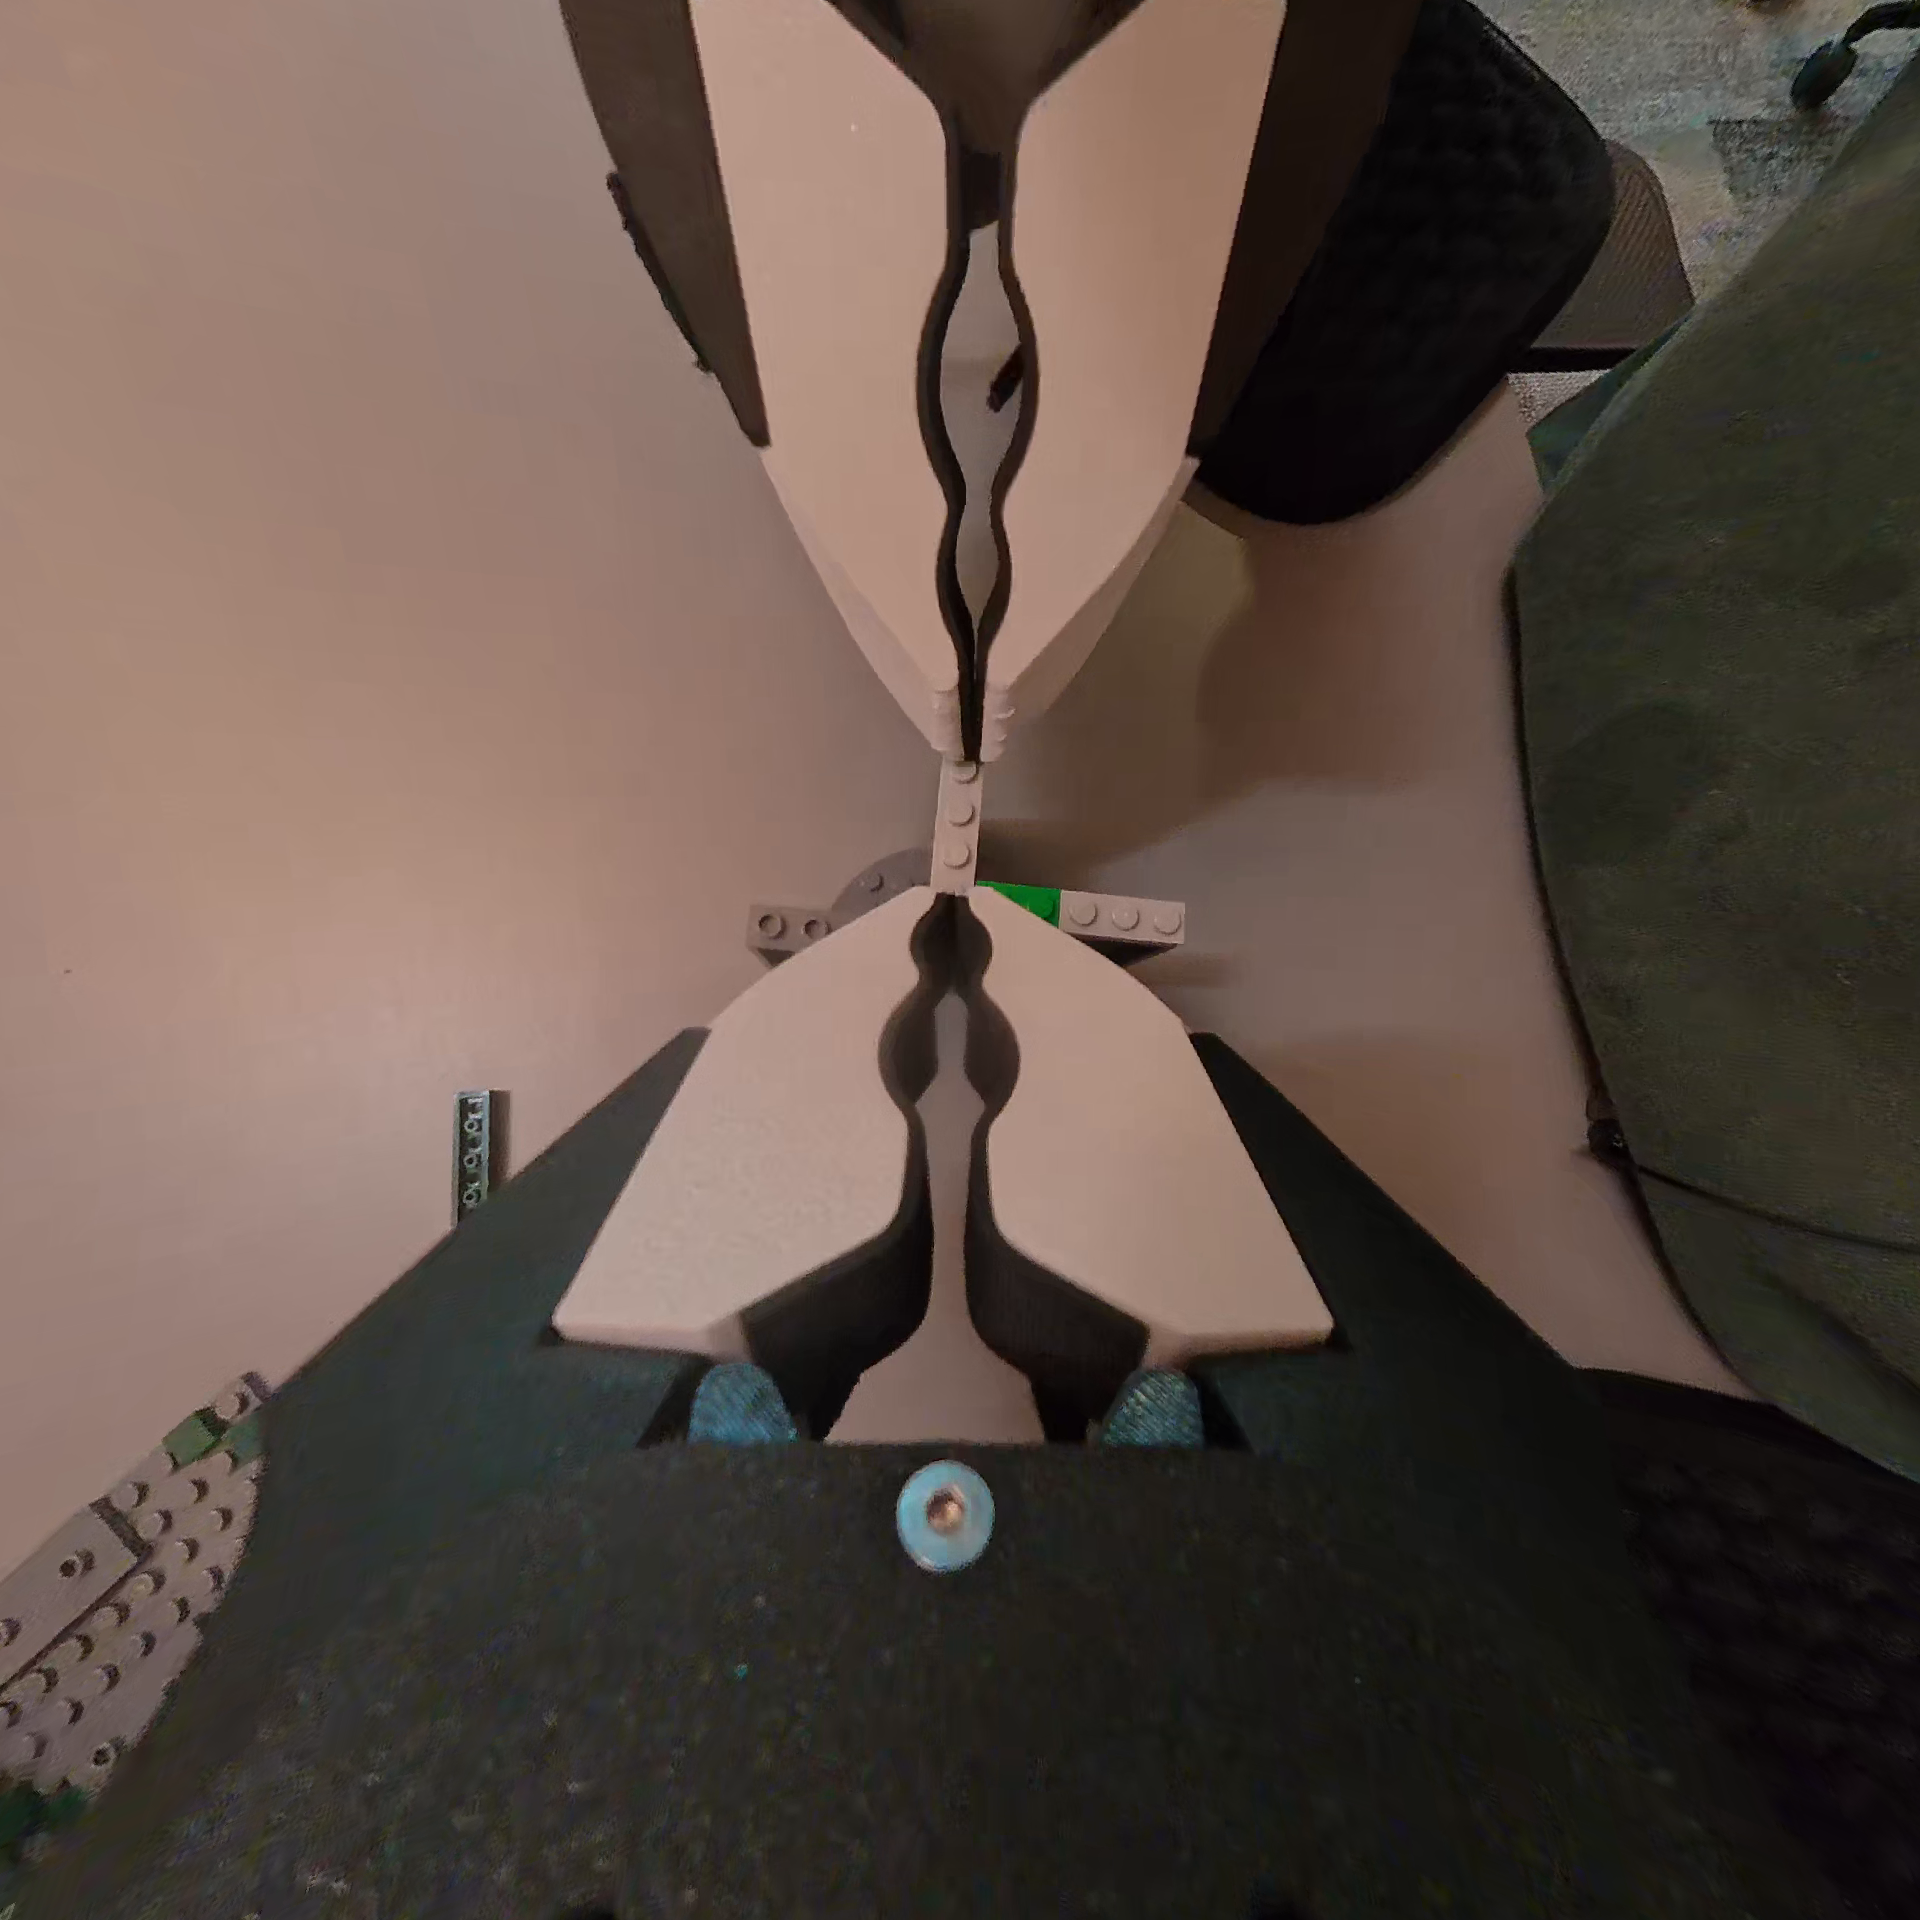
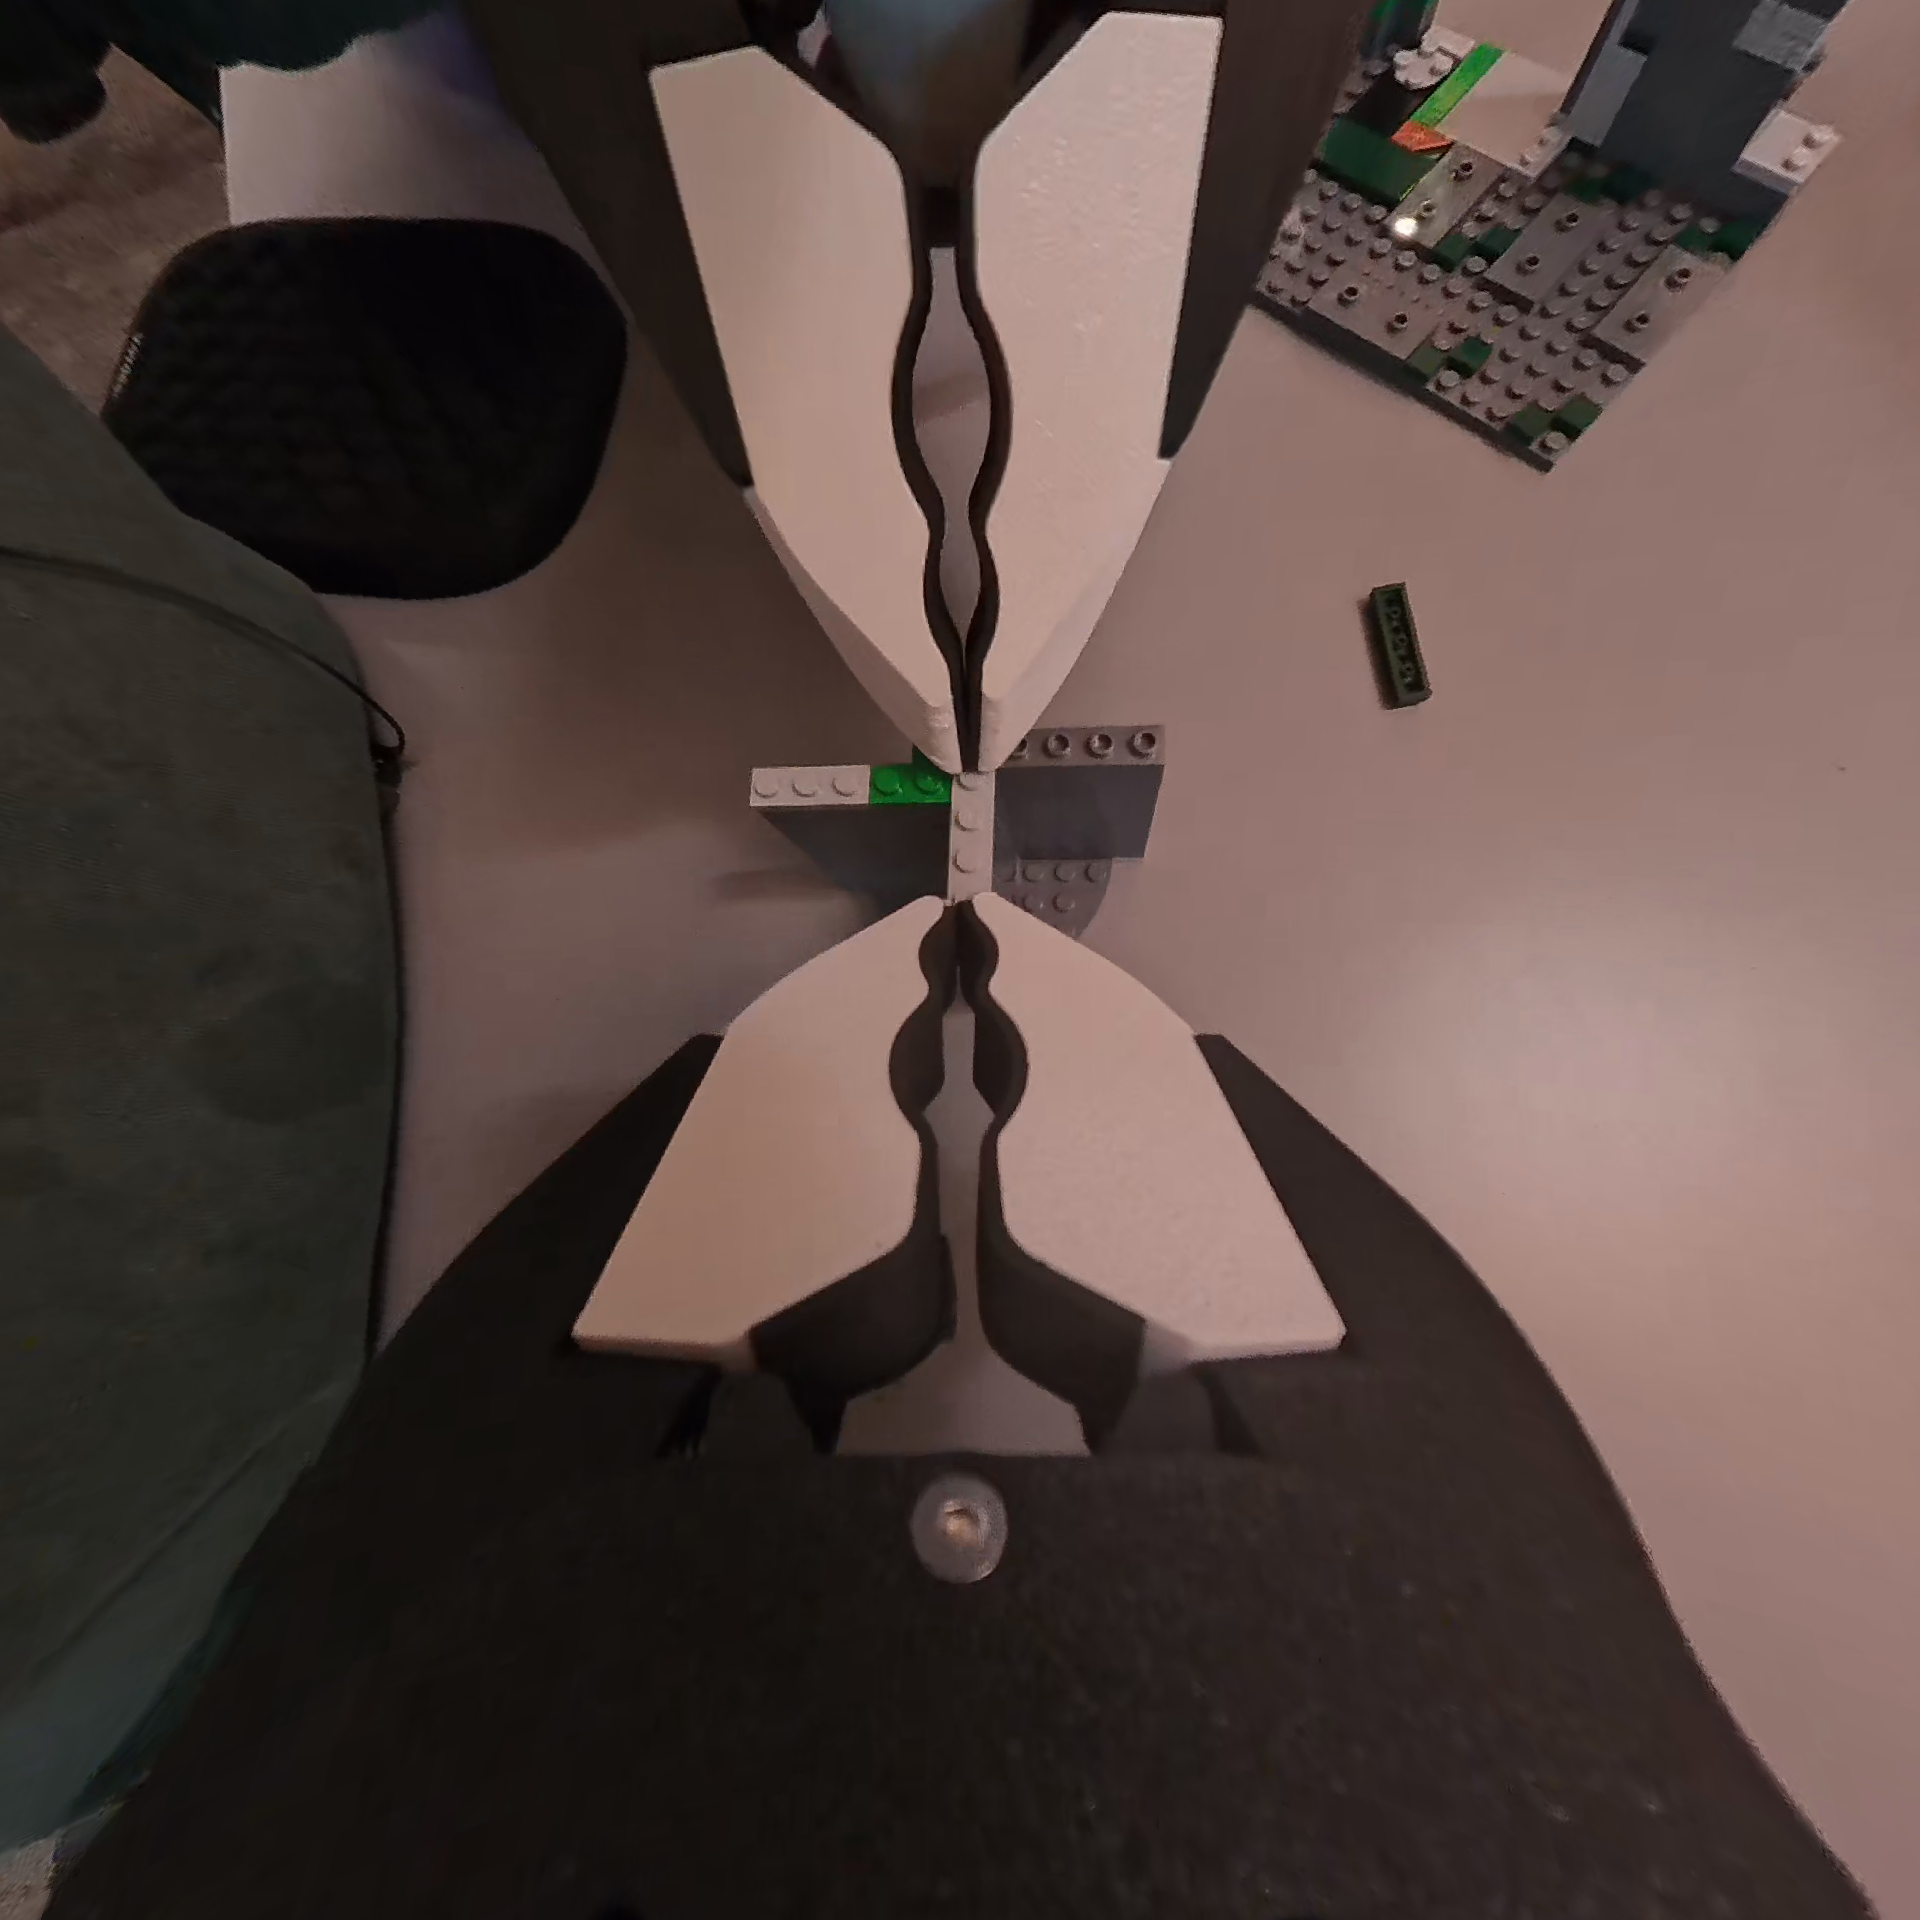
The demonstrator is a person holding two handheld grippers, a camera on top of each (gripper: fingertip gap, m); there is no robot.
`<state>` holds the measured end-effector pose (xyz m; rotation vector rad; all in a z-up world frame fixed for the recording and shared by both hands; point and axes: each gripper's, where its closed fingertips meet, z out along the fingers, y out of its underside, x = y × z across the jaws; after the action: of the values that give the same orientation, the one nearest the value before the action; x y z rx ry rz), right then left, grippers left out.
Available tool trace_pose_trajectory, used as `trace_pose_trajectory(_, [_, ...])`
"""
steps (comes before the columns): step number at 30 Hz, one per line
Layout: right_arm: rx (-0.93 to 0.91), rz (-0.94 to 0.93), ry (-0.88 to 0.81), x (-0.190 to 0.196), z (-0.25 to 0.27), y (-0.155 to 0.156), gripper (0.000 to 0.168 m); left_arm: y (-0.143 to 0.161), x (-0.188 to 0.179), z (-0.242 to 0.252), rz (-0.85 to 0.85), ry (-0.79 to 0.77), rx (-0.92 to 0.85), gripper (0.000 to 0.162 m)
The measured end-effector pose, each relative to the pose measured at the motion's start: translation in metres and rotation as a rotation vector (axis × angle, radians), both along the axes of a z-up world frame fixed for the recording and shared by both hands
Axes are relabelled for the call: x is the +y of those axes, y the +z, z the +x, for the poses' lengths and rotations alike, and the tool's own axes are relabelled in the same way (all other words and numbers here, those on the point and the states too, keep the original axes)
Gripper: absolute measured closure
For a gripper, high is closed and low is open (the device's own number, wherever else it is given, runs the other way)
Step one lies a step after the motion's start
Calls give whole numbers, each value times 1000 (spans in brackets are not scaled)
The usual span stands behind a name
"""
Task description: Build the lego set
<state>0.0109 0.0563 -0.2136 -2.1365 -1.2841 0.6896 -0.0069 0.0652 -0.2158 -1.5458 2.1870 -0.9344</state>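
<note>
A narrow light grey plate (image 1: 958,826) is held at both ends, just above a small assembly (image 1: 1122,916) of light grey, bright green and dark grey pieces on the table. My left gripper (image 1: 954,902) is shut on the plate's near end. My right gripper (image 1: 971,740) comes in from the opposite side and is shut on its far end. In the right wrist view, the right gripper (image 2: 961,906) pinches the plate (image 2: 968,836) from below and the left gripper (image 2: 968,756) from above, over the assembly (image 2: 1081,810).
A dark green plate (image 2: 1401,644) lies loose on the table, also in the left wrist view (image 1: 481,1153). A large grey studded build (image 2: 1507,291) stands at the far right. A green cushion (image 2: 156,935) and a black mesh object (image 2: 364,405) border the table. The grippers are tip to tip, or close to it. Between my left fingertips and the large grey studded build (image 2: 1507,291) there is roughly 20 cm.
</note>
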Motion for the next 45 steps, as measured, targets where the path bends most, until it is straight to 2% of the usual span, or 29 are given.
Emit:
trace_pose_trajectory(13, [-66, 11, -5, -1, 2, -3, 168, -1, 0, 0, 0, -3, 63, 162])
trace_pose_trajectory(23, [-12, -23, -33, 0, 1, 0, 168, 1, 2, 1, -24, 52, -24, 162])
trace_pose_trajectory(27, [34, 14, -45, 8, -2, 15, 168, 20, 9, -3, -90, 122, -111, 162])
trace_pose_trajectory(38, [-84, 29, 10, 8, -13, -1, 168, 3, 0, -2, -46, 160, -95, 162])
trace_pose_trajectory(45, [-40, -34, -7, 8, -12, -2, 168, 1, -4, -1, -76, 156, -33, 162])
